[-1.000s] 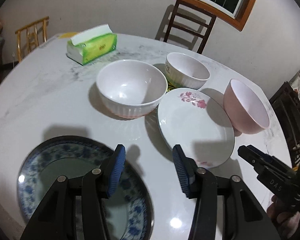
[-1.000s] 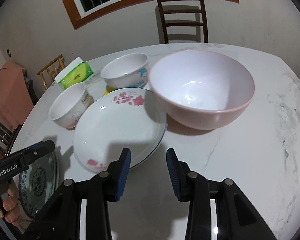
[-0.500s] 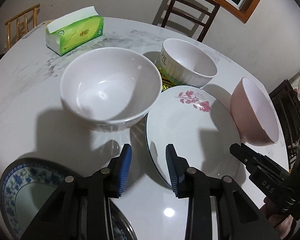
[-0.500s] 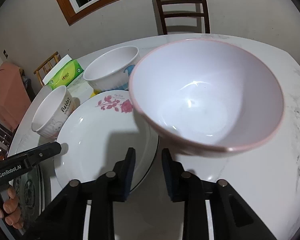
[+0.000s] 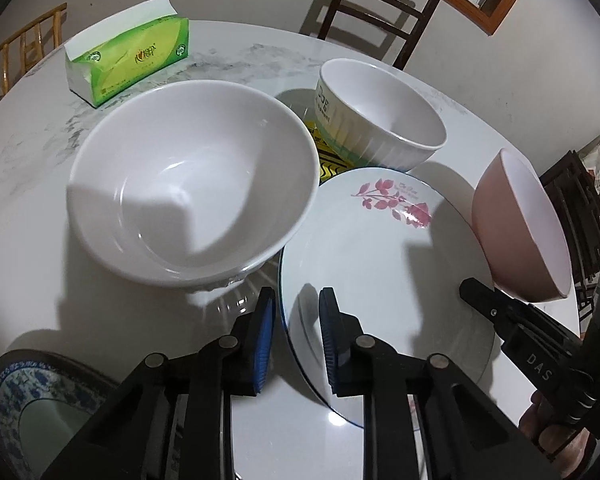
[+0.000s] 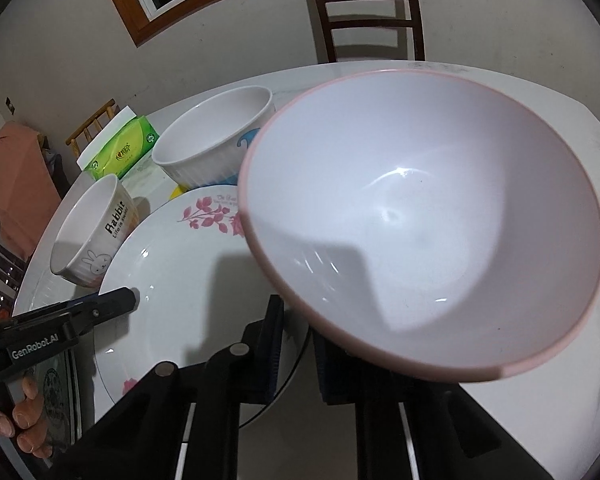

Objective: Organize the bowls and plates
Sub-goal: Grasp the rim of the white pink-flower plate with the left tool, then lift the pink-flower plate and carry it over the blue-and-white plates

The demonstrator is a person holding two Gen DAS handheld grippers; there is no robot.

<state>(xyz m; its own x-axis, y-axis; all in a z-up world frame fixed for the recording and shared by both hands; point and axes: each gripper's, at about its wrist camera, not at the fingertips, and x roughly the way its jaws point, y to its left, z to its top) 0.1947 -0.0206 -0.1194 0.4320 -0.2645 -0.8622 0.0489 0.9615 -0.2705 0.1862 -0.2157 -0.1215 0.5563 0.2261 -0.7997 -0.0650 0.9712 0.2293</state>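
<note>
Both grippers are on the flower plate (image 5: 380,280) now, which sits mid-table with bowls all around it. The left gripper (image 5: 297,336) straddles the plate's left rim, one blue pad outside and one over the inside. The right gripper (image 6: 298,344) does the same on the right rim. Both sets of jaws have just been closing with the rim between them. They're down to a narrow gap, but I honestly can't tell if the pads are squeezing. The big white bowl (image 5: 192,184) is just left of the plate, the ribbed bowl (image 5: 380,116) is behind it, and the pink bowl (image 5: 516,232) is on the right. There's a blue-patterned plate (image 5: 12,392) at near left and a tissue pack (image 5: 132,60) at far left.
</note>
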